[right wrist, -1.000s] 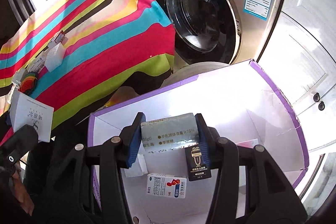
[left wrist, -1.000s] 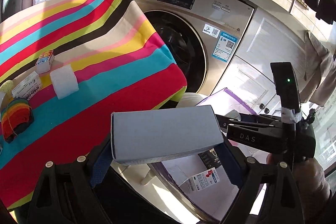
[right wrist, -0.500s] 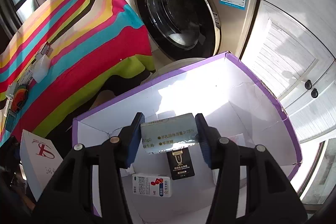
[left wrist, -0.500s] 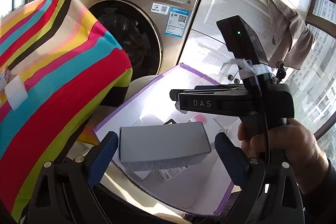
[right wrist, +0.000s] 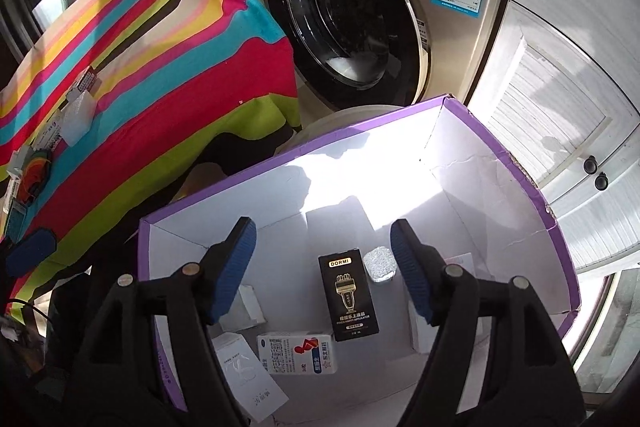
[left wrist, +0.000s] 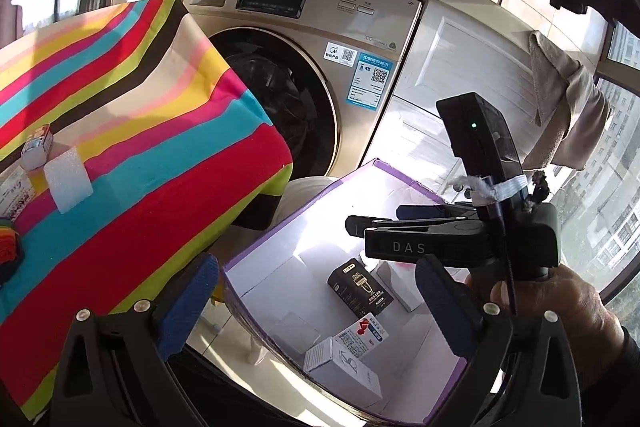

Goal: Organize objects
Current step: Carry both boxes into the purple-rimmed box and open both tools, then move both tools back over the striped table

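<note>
We see our left hand-held gripper [left wrist: 316, 291] with its blue pads spread wide and nothing between them, over the near left corner of a big white cardboard box with a purple rim [left wrist: 404, 177]. Our right hand-held gripper [right wrist: 322, 259] is spread wide too and holds nothing, and it hangs over the middle of the same box [right wrist: 360, 133]. In the left wrist view, the right hand-held gripper [left wrist: 404, 239] shows at 3 o'clock, held by a bare hand [left wrist: 560, 303]. Inside the box, a small black carton with a gold picture [right wrist: 349, 293] lies flat on the floor of the box. At 3 o'clock from its top lies a small shiny silver packet [right wrist: 382, 264], just beside it. At 7 o'clock from the black carton lies a white carton with a red and blue mark [right wrist: 298, 351], touching its lower corner. A plain white carton with a thin drawing [right wrist: 248, 375] lies at 8 o'clock in the box, near the left wall. At 9 o'clock stands a counter covered with a bright striped cloth [left wrist: 132, 163], and a white foam block [left wrist: 67, 179] rests on it. At 12 o'clock stands a gold front-door washing machine [left wrist: 320, 39].
</note>
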A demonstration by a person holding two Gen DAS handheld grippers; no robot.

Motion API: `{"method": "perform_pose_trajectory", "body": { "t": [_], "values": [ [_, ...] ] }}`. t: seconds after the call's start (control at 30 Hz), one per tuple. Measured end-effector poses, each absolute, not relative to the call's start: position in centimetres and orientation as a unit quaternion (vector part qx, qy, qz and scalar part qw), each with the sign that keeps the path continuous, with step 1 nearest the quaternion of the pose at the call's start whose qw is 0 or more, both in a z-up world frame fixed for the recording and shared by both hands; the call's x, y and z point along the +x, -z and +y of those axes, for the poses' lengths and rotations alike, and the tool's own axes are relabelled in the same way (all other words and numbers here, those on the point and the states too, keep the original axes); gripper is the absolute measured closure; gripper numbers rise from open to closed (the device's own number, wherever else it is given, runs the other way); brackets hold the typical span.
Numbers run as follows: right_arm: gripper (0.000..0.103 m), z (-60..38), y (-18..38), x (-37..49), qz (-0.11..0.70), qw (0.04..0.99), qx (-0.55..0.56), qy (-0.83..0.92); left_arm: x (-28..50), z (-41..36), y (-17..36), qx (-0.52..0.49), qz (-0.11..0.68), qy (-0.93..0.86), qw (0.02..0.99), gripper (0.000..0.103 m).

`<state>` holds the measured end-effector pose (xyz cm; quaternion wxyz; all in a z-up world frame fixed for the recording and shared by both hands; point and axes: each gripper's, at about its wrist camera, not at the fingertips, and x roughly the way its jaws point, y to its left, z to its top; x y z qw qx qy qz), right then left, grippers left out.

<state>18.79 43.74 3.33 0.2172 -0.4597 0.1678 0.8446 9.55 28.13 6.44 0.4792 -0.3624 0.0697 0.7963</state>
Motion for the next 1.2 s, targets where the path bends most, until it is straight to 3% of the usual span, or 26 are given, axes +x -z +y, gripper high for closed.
{"method": "perform_pose_trajectory", "body": {
  "t": [0.57,1.2],
  "values": [
    [0.029,40.8,-3.8,16.7,0.167,0.170,-0.463,-0.854,7.3,22.1,-8.2,-0.325,0.050,-0.845,0.421,0.004],
    [0.029,36.8,-4.7,14.0,0.136,0.133,-0.474,-0.860,4.6,13.4,-8.2,-0.313,-0.028,-0.884,0.347,0.004]
  ]
}}
